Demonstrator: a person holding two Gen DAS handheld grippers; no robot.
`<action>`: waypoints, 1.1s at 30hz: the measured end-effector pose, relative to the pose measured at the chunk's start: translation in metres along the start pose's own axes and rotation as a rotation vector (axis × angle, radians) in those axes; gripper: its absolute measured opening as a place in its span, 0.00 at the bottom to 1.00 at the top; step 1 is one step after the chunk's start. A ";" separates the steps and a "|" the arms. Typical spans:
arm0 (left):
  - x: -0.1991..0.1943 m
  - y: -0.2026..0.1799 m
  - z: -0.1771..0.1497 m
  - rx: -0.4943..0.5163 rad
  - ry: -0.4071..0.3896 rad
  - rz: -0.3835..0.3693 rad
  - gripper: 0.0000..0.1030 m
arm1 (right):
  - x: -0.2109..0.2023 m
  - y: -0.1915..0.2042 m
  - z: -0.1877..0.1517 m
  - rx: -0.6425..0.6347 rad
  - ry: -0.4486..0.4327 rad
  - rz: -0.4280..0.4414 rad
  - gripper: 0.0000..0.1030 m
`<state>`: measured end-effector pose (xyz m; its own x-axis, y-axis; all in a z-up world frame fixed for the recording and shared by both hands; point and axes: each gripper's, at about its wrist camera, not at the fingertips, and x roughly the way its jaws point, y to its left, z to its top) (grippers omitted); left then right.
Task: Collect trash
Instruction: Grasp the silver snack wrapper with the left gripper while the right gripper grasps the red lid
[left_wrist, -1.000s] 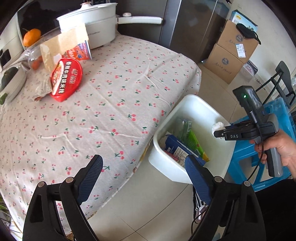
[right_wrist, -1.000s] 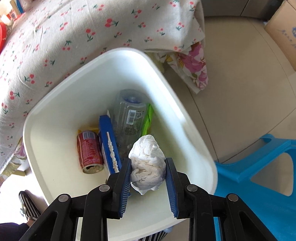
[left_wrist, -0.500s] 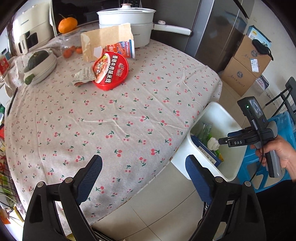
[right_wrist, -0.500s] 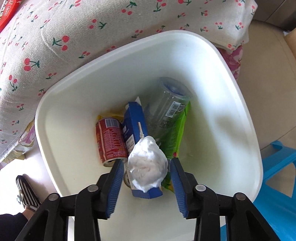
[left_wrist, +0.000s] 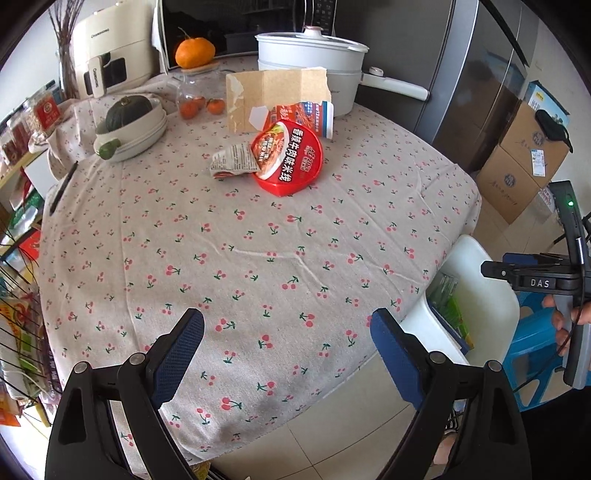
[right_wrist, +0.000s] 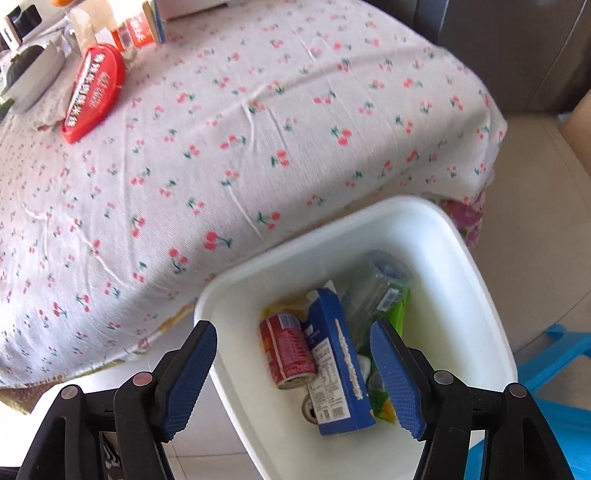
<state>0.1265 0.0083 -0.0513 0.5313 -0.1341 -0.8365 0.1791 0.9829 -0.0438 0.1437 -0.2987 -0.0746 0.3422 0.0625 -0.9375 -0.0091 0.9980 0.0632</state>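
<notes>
left wrist view: your left gripper (left_wrist: 286, 350) hangs wide open over the near table (left_wrist: 258, 258) edge, nothing between the jaws. trash left on the cloth sits at the far side: red bowl lid (left_wrist: 288, 162) tilted up on its rim, face toward you, a crumpled sachet (left_wrist: 231, 162) touching its left edge, long axis running left-right, torn cardboard (left_wrist: 273, 96) standing behind, a carton (left_wrist: 314, 114) lying beside it. bin (left_wrist: 476, 295) on the floor off the table's right edge. your right tool shows above it, jaws hidden here.

right wrist view: right gripper (right_wrist: 293, 373) above the bin (right_wrist: 480, 295), jaws opening, nothing held between them. in the bin: can (right_wrist: 288, 349) and blue box (right_wrist: 338, 363) lying side by side, long axes running near-to-far, bottle (right_wrist: 380, 291) angled up to the right, a white wad (right_wrist: 364, 363) barely visible low by the box.

step, i judge: drop is done, you're between items. next move calls for a reach across to the far pile; take the sachet across its short side, or the lid by its raised rim.
</notes>
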 end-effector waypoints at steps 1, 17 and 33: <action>0.001 0.002 0.002 -0.003 -0.011 0.017 0.90 | -0.005 0.004 0.002 -0.001 -0.026 0.005 0.73; 0.070 0.002 0.059 -0.022 -0.037 0.014 0.90 | -0.004 0.026 0.036 0.053 -0.107 0.034 0.75; 0.138 0.082 0.128 -0.187 -0.085 -0.060 0.88 | 0.042 0.034 0.081 -0.104 -0.062 0.062 0.75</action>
<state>0.3206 0.0540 -0.1007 0.5934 -0.1959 -0.7807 0.0600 0.9780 -0.1998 0.2336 -0.2636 -0.0838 0.3953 0.1267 -0.9098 -0.1288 0.9883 0.0817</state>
